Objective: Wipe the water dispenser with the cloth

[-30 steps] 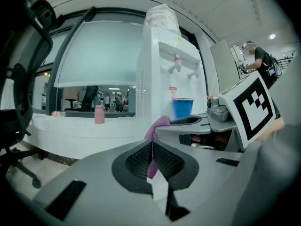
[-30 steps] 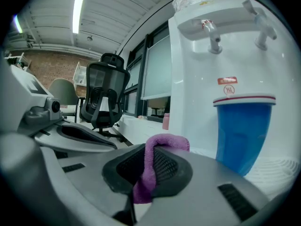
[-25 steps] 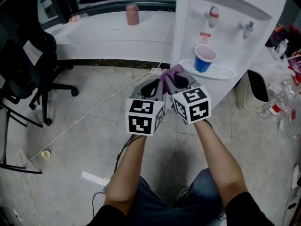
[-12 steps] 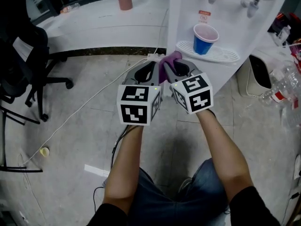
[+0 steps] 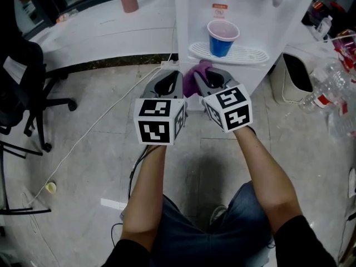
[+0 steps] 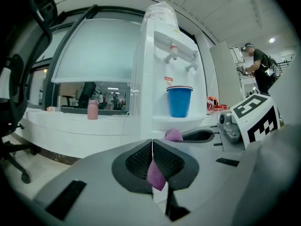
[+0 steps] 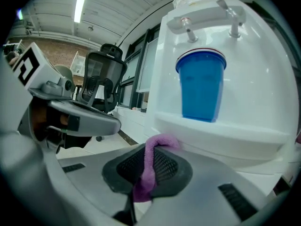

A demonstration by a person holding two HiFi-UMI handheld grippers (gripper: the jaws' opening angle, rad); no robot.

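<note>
**Both your grippers hold the purple cloth in front of the dispenser**

In the head view your two grippers sit side by side in the middle of the frame, with their marker cubes facing you. The cloth (image 5: 194, 74) is bunched between them, just above the cubes in the picture.

In the left gripper view, the left gripper (image 6: 152, 157) has its jaws pressed together, and a flap of the cloth is pinched between the ribbed pads. In the right gripper view, the right gripper (image 7: 146, 161) is also clamped on the cloth. A thick purple fold runs up between its pads and curls over the top.

The white water dispenser (image 5: 245, 15) stands at the upper centre of the head view. A blue cup (image 5: 221, 38) stands upright on its drip tray (image 5: 247, 54), under the taps. The cloth lies just below the tray's front edge in the picture. I cannot tell whether it touches the dispenser body.

At the left edge of the head view there is a black office chair (image 5: 22, 88). A white cable (image 5: 100, 132) runs across the floor from the lower left up towards the dispenser. A pink bottle (image 5: 129, 0) stands on the white ledge (image 5: 94, 32) at the upper left. Clear plastic bottles (image 5: 328, 102) lie at the right edge. In the left gripper view a person (image 6: 261, 69) stands far off at the upper right.
</note>
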